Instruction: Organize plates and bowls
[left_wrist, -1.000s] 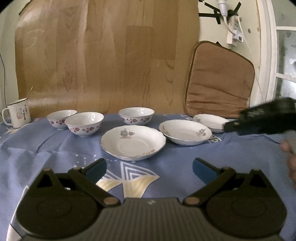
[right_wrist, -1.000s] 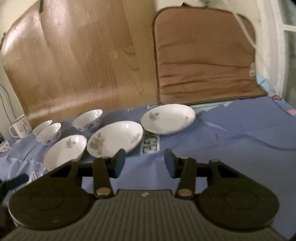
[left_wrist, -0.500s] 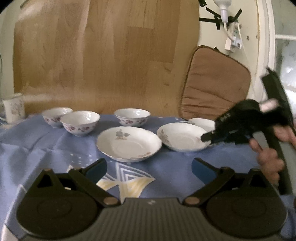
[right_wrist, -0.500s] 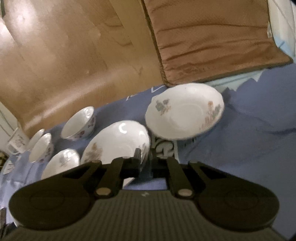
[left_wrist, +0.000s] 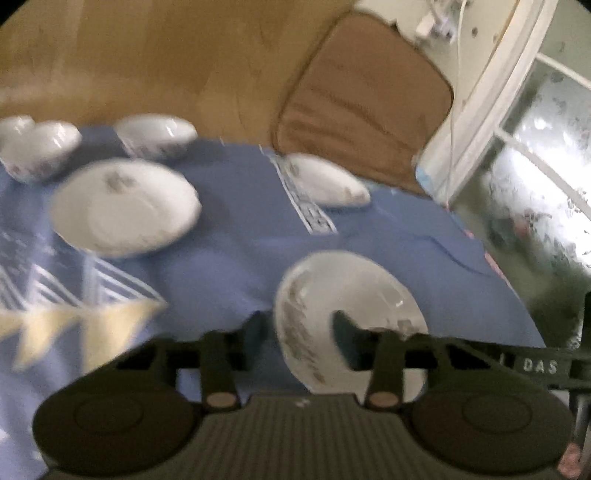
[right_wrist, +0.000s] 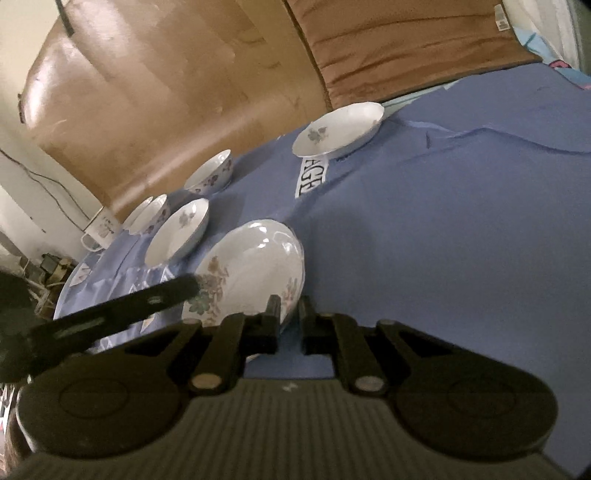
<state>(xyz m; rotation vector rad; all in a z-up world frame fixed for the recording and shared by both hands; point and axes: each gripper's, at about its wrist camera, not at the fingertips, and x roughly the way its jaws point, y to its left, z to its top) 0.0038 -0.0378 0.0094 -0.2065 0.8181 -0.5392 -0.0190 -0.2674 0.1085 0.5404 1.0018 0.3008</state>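
Left wrist view: both grippers grasping one floral plate.
Left gripper, jaws having just closed, clamps the plate's near rim; right gripper is clenched on its opposite rim, above the blue cloth, two plates and bowls beyond.

A blue cloth covers the surface, creased toward its far side, with a white strip of dark letters printed on it. Behind the cloth a brown cushion leans upright, and beside the cushion a wood-patterned sheet curves up from the cloth's back edge. At the cloth's far left corner stands a white mug. Right of the cushion there's a window, frosted or perhaps just blurred.
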